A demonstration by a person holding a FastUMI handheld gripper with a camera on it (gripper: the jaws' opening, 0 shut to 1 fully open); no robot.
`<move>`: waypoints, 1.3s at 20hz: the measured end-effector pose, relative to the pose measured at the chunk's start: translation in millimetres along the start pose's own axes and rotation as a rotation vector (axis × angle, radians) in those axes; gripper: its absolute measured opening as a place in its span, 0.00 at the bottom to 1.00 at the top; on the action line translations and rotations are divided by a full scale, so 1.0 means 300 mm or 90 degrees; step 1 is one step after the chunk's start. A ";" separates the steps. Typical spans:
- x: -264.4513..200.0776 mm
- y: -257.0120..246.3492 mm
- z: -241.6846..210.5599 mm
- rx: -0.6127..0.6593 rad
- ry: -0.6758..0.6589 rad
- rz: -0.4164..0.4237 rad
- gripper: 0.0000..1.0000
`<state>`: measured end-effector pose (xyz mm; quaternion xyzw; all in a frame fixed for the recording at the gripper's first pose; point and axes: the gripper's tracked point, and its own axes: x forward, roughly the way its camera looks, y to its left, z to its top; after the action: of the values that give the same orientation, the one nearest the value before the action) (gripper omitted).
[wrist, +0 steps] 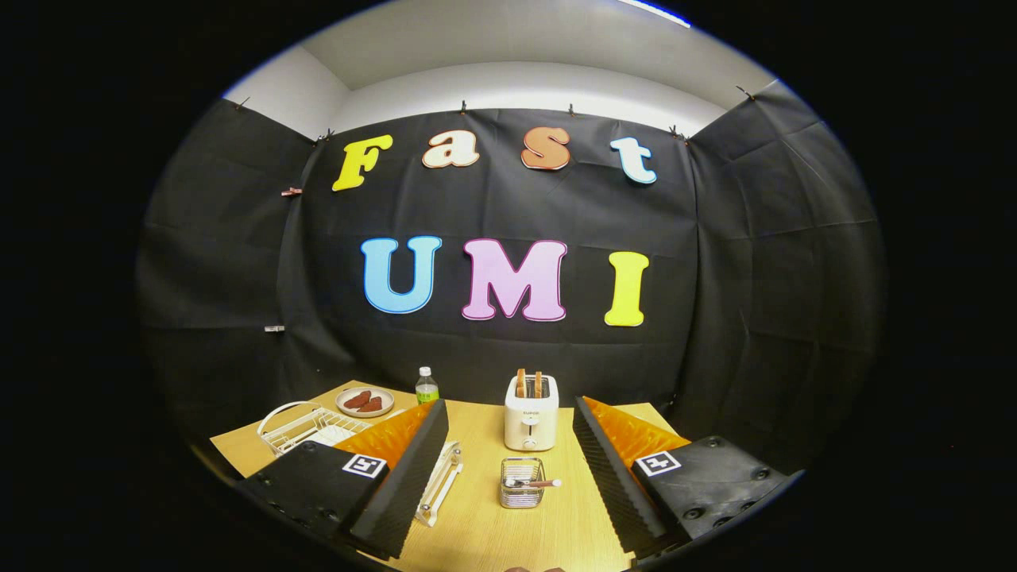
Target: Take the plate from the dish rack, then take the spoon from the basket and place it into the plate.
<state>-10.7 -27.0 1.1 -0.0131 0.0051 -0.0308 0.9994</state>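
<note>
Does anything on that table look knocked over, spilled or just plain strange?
Nothing stands out. The toaster stands upright with two slices poking out, the bottle is upright beside a plate of food, and the spoon lies across the small basket, between the fingers of the open gripper. The dish rack sits level.

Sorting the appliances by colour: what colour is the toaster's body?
White, clearest in the gripper view: the toaster stands beyond the open gripper.
</note>
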 end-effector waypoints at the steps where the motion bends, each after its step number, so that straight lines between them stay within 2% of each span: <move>1: -0.002 -0.003 -0.006 -0.002 0.002 -0.003 0.97; 6: 0.034 -0.016 -0.016 -0.018 0.003 -0.011 0.98; 12: 0.161 0.093 -0.083 -0.020 0.082 0.028 0.98; 14: 0.223 0.172 -0.100 -0.024 0.102 0.060 0.98; 18: 0.338 0.324 -0.166 -0.020 0.165 0.110 0.98; 21: 0.424 0.422 -0.221 -0.011 0.207 0.127 0.98; 26: 0.549 0.551 -0.393 0.053 0.346 0.130 0.98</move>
<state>162.6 124.7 -122.6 0.0371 0.2729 0.0676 0.9590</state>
